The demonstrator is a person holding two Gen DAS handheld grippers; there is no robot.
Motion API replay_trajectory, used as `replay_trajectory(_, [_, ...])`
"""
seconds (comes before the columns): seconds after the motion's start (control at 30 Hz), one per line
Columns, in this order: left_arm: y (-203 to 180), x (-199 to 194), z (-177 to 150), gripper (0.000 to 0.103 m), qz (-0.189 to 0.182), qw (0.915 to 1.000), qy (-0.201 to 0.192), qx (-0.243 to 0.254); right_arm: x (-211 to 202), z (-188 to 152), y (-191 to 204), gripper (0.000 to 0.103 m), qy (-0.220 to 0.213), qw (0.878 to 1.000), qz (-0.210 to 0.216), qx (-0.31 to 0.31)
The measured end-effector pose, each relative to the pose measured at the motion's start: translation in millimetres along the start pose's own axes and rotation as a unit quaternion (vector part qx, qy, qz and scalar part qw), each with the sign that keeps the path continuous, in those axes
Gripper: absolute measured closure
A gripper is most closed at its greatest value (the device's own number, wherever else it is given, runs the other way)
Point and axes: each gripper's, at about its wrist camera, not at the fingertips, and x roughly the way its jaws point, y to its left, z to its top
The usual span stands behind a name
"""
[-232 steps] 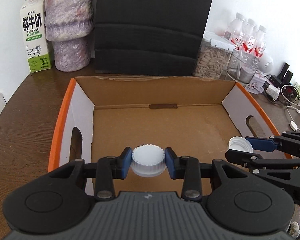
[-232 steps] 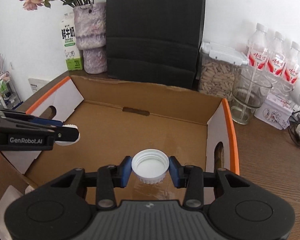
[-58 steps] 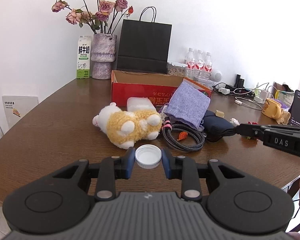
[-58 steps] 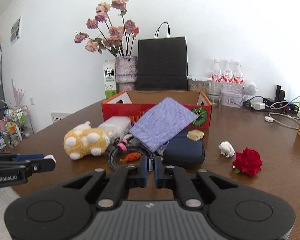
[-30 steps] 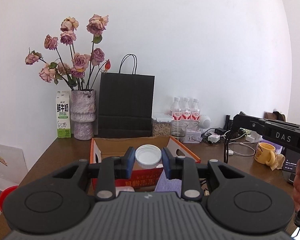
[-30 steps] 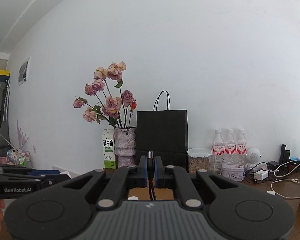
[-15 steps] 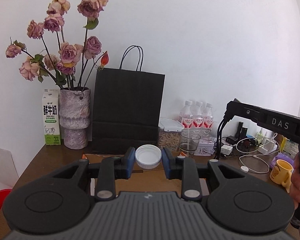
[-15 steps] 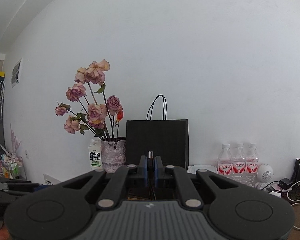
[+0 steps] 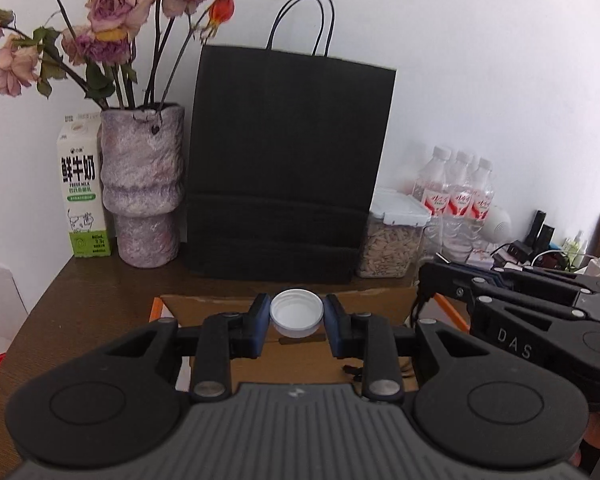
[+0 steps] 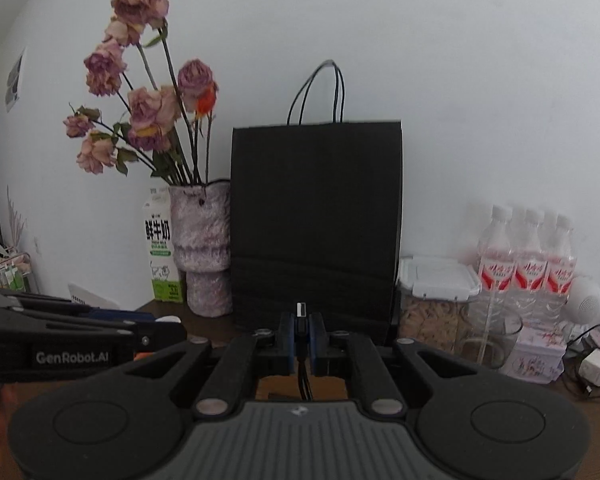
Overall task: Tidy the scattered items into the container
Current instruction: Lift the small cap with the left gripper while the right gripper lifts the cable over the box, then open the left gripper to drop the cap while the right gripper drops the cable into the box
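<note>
My left gripper (image 9: 297, 317) is shut on a white bottle cap (image 9: 297, 312), open side up, held above the cardboard box (image 9: 220, 306) with the orange rim. My right gripper (image 10: 301, 334) is shut on a black cable with a USB plug (image 10: 301, 312); the cable hangs down between the fingers over the box floor (image 10: 280, 386). In the left wrist view the right gripper (image 9: 432, 276) is at the right over the box's right side. In the right wrist view the left gripper (image 10: 168, 326) is at the left.
A black paper bag (image 9: 288, 168) stands behind the box. A vase of dried roses (image 9: 142, 188) and a milk carton (image 9: 82, 184) stand at the back left. A seed jar (image 9: 394, 240), water bottles (image 9: 456, 204), a glass (image 10: 490, 340) and chargers (image 10: 596, 366) are at the back right.
Both grippers have moved forward and lower toward the box with their loads; the bag and vase loom larger. The right gripper has come close beside the left.
</note>
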Motion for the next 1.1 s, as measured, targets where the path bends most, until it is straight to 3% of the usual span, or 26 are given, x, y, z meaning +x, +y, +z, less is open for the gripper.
replay_trajectory(0.2, [11, 37, -29, 0.074, 0.002, 0.9978, 0.066, -0.006, 22, -35, -3, 0.097, 0.067, 0.998, 0.020, -0.005])
replay_trajectory(0.37, [11, 47, -40, 0.073, 0.009, 0.9945, 0.104, 0.008, 18, -46, 4, 0.097, 0.089, 0.995, 0.040, -0.014])
replay_trajectory(0.43, [9, 43, -41, 0.065, 0.011, 0.9944, 0.105, 0.011, 15, -45, 7, 0.094, 0.101, 0.993, 0.055, -0.012])
replay_trajectory(0.47, [8, 39, -41, 0.050, 0.015, 0.9947, 0.101, 0.014, 13, -45, 7, 0.091, 0.104, 0.993, 0.058, -0.011])
replay_trajectory(0.5, [7, 35, -40, 0.032, 0.020, 0.9951, 0.096, 0.017, 12, -45, 9, 0.084, 0.109, 0.992, 0.057, -0.015])
replay_trajectory(0.57, [4, 26, -39, 0.024, 0.048, 0.9951, 0.082, 0.027, 8, -44, 8, 0.073, 0.114, 0.992, 0.044, -0.014])
replay_trajectory(0.63, [4, 17, -36, 0.019, 0.063, 0.9950, 0.071, 0.034, 3, -41, 5, 0.038, 0.117, 0.993, 0.025, -0.009])
replay_trajectory(0.67, [5, 12, -35, 0.003, 0.064, 0.9953, 0.067, 0.030, 0, -40, 3, 0.025, 0.118, 0.993, 0.018, -0.007])
replay_trajectory(0.7, [8, 7, -33, 0.000, 0.056, 0.9964, 0.060, 0.022, -3, -39, 2, 0.002, 0.117, 0.993, 0.014, -0.004])
replay_trajectory(1.1, [2, -49, -26, 0.000, 0.040, 0.9988, 0.026, 0.011, -54, -26, 9, 0.000, 0.100, 0.995, -0.006, -0.005])
